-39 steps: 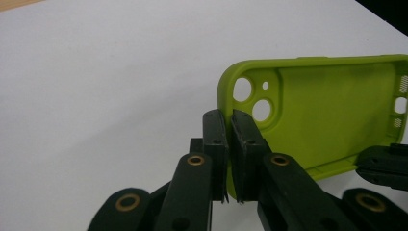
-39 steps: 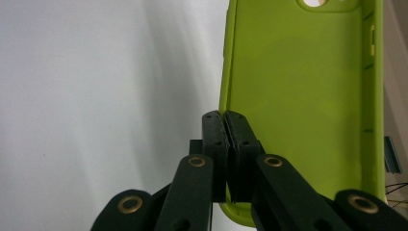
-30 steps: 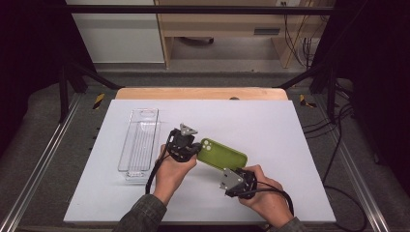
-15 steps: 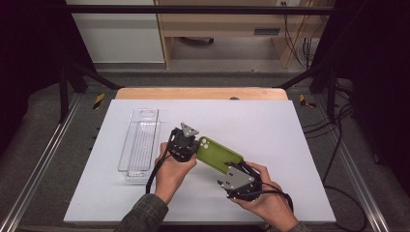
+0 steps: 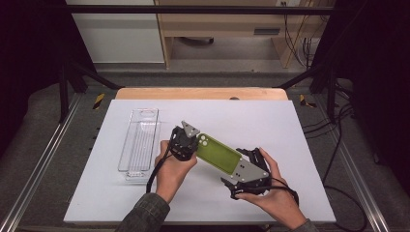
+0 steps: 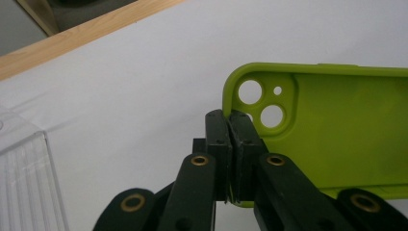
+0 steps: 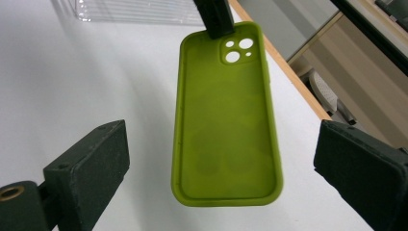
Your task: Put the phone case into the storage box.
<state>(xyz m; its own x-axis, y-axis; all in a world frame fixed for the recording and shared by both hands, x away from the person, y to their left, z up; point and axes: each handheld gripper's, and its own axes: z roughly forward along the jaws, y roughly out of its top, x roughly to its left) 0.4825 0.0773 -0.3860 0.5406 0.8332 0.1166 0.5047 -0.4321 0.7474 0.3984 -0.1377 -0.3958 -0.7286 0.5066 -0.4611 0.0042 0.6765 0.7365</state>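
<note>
Clear tray point(image 5: 139, 142) at left on white surface point(image 5: 290, 125). Left gripper point(image 5: 186, 141) clamped on camera-hole corner of green case point(image 5: 217, 153), held above surface centre. Right gripper point(image 5: 251, 175) open, jaws spread wide either side of case's near-right end, not touching.

The white surface point(image 5: 290, 125) sits in the middle of the room, with a strip of light wood point(image 5: 200, 93) along its far edge. Metal rails point(image 5: 36, 169) run down both sides. The floor point(image 5: 48, 104) around it is grey and dim — the corners are almost black. Dark bars point(image 5: 72, 72) lean at each side. Behind stands a white cabinet point(image 5: 116, 34) and a wooden desk point(image 5: 217, 21). Black cables point(image 5: 338, 140) trail on the right — some hang by the desk.
</note>
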